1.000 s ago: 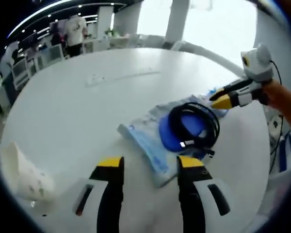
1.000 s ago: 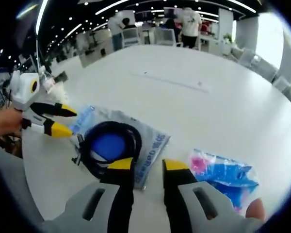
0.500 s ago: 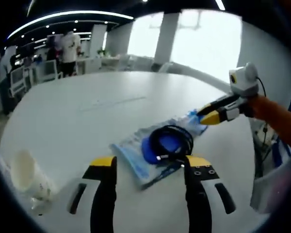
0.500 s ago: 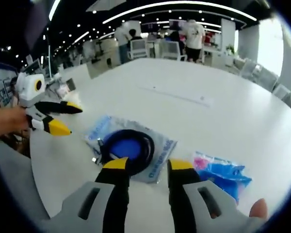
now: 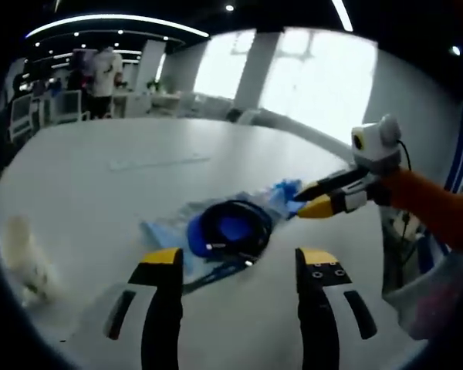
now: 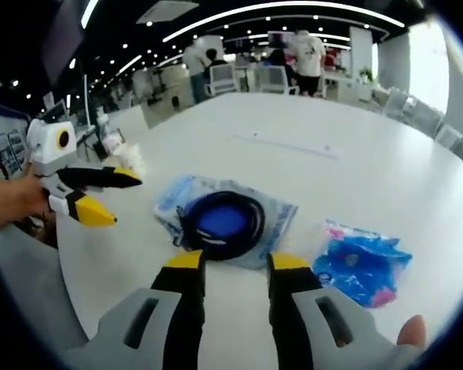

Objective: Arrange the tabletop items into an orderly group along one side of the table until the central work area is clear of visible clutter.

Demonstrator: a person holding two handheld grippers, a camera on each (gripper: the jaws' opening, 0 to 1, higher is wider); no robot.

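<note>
1. Left gripper view puts your left gripper point(image 5: 238, 266) low over the white table point(image 5: 100, 177), its two yellow-tipped jaws well apart with nothing between them.
2. Just beyond those jaws lies a clear blue-printed bag point(image 5: 170, 231) flat on the table, with a black coiled cable point(image 5: 235, 227) resting on top of it around a blue disc.
3. Your right gripper point(image 5: 312, 198) comes in from the right of that view, held by a hand in an orange sleeve point(image 5: 436, 212); its tips hover close to the far edge of the bag, slightly parted and holding nothing.
4. A crumpled blue packet point(image 5: 284, 190) sits just behind the cable, near those right tips.
5. A blurred white object point(image 5: 23, 258) stands at the left of the table, too smeared to identify.
6. Right gripper view shows your right gripper point(image 6: 231, 262) over the near edge of the table point(image 6: 355, 169), jaws apart and empty.
7. The bag point(image 6: 278, 223) with the cable point(image 6: 220, 223) lies directly ahead of the jaws, close to their tips but not touched.
8. The blue packet point(image 6: 359, 266), with some pink showing, lies to the right of the bag, apart from it.
9. Your left gripper point(image 6: 114, 196) enters from the left of this view, its tips spread and pointing toward the bag, short of it.
10. A long pale strip point(image 6: 289, 144) lies farther out on the table, well apart from the bag.
11. People point(image 6: 305, 50) stand among desks and chairs beyond the table.
</note>
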